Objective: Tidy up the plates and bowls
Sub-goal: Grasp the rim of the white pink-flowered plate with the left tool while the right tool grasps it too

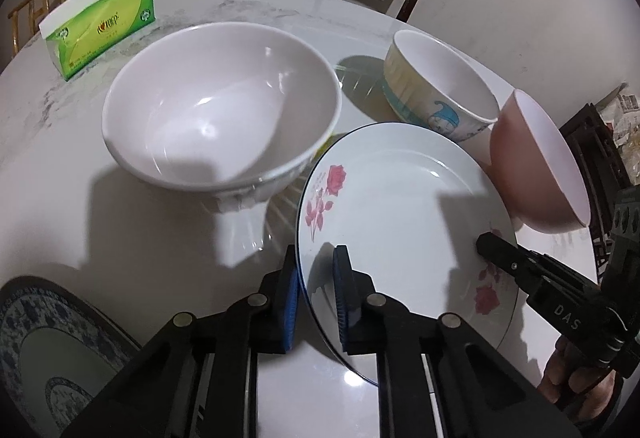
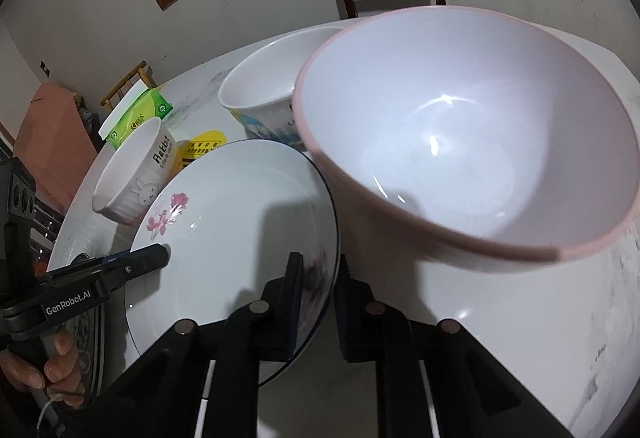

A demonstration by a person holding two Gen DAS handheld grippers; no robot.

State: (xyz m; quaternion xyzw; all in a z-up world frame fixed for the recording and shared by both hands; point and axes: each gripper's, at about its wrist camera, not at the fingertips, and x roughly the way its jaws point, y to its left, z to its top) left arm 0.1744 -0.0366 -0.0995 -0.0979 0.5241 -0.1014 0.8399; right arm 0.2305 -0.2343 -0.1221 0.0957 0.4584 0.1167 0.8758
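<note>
Both grippers' fingers pinch the rose plate, crowded by three bowls.

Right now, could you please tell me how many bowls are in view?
3: a white rabbit bowl left of the rose plate, a blue-printed bowl behind the plate, and a pink bowl at its right. More may be hidden.

White rose-printed ceramic plate, large white bowl: glossy glaze. Marbled white counter polished, reflective. Green plastic-wrapped tissue pack shiny.
</note>
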